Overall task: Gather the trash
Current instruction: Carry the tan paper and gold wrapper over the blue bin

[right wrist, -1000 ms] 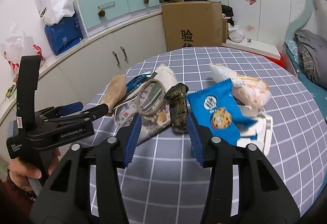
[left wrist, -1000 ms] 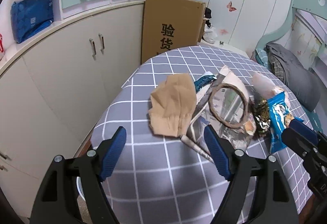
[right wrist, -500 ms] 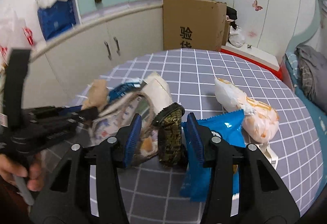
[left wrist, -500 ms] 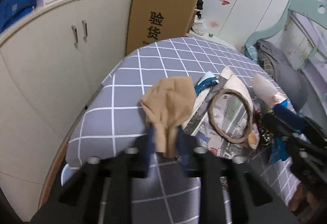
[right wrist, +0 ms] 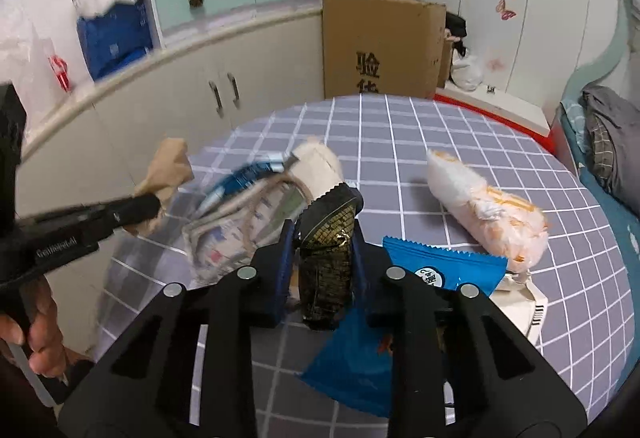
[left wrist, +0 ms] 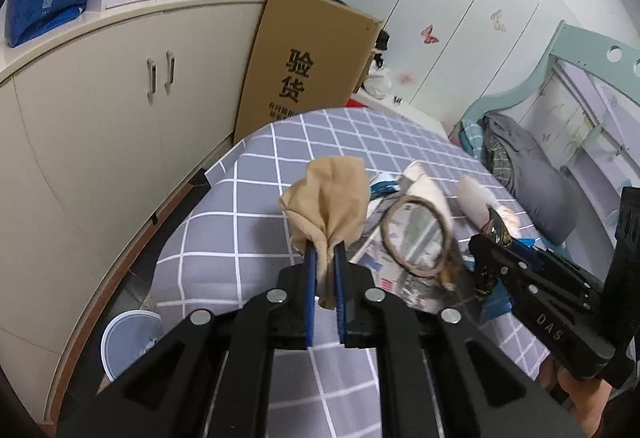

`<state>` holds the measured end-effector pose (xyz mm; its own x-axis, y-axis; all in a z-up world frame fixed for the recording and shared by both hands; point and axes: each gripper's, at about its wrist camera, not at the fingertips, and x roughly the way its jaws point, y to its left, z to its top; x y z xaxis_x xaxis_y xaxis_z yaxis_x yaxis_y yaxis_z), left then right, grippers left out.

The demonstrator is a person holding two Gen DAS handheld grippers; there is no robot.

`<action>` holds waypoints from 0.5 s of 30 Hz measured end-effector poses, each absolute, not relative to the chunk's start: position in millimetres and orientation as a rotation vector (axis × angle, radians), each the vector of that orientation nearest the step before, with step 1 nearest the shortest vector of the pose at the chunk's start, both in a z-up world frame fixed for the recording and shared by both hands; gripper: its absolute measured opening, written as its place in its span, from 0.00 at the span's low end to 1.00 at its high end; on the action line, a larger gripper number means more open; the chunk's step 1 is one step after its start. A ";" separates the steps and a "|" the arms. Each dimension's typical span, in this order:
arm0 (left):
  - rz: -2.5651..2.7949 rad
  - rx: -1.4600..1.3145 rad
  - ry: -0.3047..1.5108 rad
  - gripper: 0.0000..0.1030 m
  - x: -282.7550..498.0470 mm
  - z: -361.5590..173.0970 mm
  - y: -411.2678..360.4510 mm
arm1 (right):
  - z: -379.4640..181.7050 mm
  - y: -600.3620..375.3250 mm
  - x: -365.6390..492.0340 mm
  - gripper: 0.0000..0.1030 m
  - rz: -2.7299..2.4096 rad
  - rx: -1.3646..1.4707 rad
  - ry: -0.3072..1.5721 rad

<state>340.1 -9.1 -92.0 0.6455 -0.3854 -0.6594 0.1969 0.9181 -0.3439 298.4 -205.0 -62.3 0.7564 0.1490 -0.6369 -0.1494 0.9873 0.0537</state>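
Trash: a heap is spread over the checked surface (left wrist: 256, 206), taken here as the landmark.
Tan paper (left wrist: 332, 198): lifted off the surface's left part, pinched in the left tongs (left wrist: 325, 258).
Left tongs: nearly shut and closing on the paper's lower end.
Newspaper bundle (right wrist: 240, 222): blurred, right of the paper, beside a loose ring (left wrist: 416, 234).
Black-gold wrapper (right wrist: 328, 250): mid-surface, squeezed upright between the right tongs (right wrist: 324, 242).
Right tongs: partly open, closing on the wrapper.
Blue packet (right wrist: 436, 270): right of the wrapper.
White-orange bag (right wrist: 484, 214): lying on the surface's right part.
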 end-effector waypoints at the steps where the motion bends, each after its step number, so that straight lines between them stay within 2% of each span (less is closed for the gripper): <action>1: -0.340 -0.253 0.791 0.08 334.2 -86.8 -7.6 | -56.2 -205.7 293.9 0.26 0.166 0.014 0.673; 7: -0.368 -0.274 0.740 0.08 304.2 -62.0 0.8 | -23.3 -215.1 270.8 0.26 0.232 0.169 0.585; 15: -0.373 -0.282 0.692 0.08 261.7 -46.4 25.8 | 0.4 -176.5 244.4 0.26 0.281 0.160 0.547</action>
<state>261.7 25.8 -46.4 0.7084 -0.4231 -0.5650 0.2387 0.8969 -0.3723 244.4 -176.5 0.4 0.8173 0.3051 -0.4887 -0.2205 0.9493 0.2240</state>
